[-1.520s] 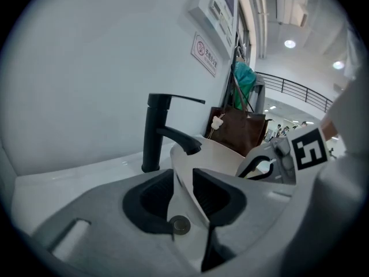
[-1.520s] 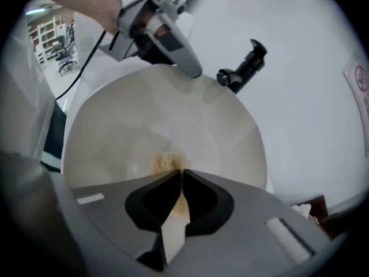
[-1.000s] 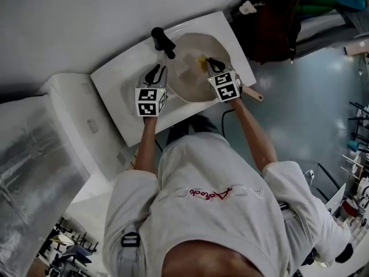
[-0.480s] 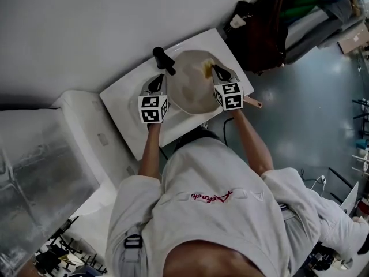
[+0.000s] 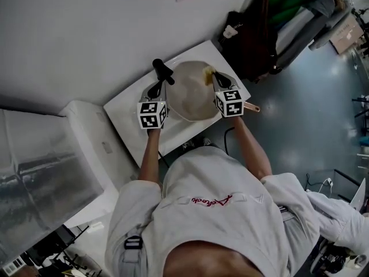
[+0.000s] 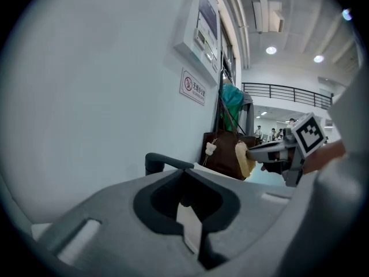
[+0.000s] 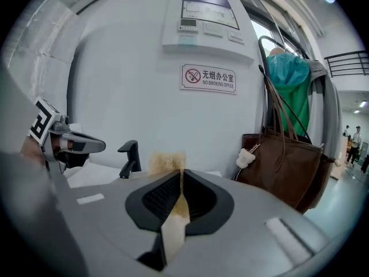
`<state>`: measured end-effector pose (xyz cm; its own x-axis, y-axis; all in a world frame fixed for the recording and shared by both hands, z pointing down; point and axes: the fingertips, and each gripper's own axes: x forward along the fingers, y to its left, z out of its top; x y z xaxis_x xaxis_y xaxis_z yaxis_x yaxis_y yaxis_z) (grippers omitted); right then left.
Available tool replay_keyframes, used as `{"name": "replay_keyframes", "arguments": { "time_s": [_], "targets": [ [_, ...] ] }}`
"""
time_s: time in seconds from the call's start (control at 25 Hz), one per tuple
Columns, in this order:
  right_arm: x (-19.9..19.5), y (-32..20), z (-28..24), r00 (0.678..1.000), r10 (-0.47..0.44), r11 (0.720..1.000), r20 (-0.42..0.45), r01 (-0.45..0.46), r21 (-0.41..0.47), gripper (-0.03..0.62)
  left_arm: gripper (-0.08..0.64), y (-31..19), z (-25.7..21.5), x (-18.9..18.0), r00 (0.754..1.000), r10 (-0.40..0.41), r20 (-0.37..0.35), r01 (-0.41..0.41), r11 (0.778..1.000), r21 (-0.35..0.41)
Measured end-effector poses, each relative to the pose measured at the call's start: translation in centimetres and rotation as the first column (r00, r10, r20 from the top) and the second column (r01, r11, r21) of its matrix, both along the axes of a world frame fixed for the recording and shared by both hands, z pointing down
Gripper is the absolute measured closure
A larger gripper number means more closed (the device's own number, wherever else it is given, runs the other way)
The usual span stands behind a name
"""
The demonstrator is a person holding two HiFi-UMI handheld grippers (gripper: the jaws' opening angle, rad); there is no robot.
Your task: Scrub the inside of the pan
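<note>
A round beige pan (image 5: 189,94) lies in the white sink (image 5: 130,111), its handle (image 5: 252,107) sticking out to the right. My right gripper (image 5: 212,75) is over the pan's far right rim, shut on a tan scrub sponge (image 5: 207,73) (image 7: 167,161). My left gripper (image 5: 157,86) is at the pan's left edge, beside the black faucet (image 5: 163,70), its jaws shut with nothing showing between them. Both gripper views look level at the wall; the pan's inside shows in neither. The left gripper view shows the right gripper (image 6: 271,153) with the sponge (image 6: 243,158).
A white wall runs just behind the sink. A brown bag (image 7: 282,160) and green cloth hang to the sink's right. A white appliance (image 5: 92,149) stands left of the sink. The person's torso fills the near side.
The head camera has drifted, so the sink sits higher and a little right in view. The right gripper with the sponge has shifted toward the pan's far right rim. The left gripper stays by the faucet.
</note>
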<state>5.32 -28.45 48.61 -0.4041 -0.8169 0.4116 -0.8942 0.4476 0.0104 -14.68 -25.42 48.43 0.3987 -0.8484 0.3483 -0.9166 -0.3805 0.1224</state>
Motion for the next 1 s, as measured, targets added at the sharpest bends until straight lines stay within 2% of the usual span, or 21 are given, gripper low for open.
{"name": "replay_keyframes", "arguments": {
  "time_s": [0.44, 1.0],
  "targets": [
    [2.4, 1.5, -4.0, 1.0, 0.006, 0.994, 0.016, -0.008, 0.112, 0.568, 0.56, 1.1, -2.7, 3.5, 1.0, 0.01, 0.026, -0.011, 0.999, 0.042],
    [7.2, 7.2, -5.0, 0.998, 0.004, 0.994, 0.07, -0.012, 0.112, 0.568, 0.56, 6.7, -3.7, 8.4, 0.999, 0.002, 0.032, -0.003, 0.999, 0.044]
  ]
}}
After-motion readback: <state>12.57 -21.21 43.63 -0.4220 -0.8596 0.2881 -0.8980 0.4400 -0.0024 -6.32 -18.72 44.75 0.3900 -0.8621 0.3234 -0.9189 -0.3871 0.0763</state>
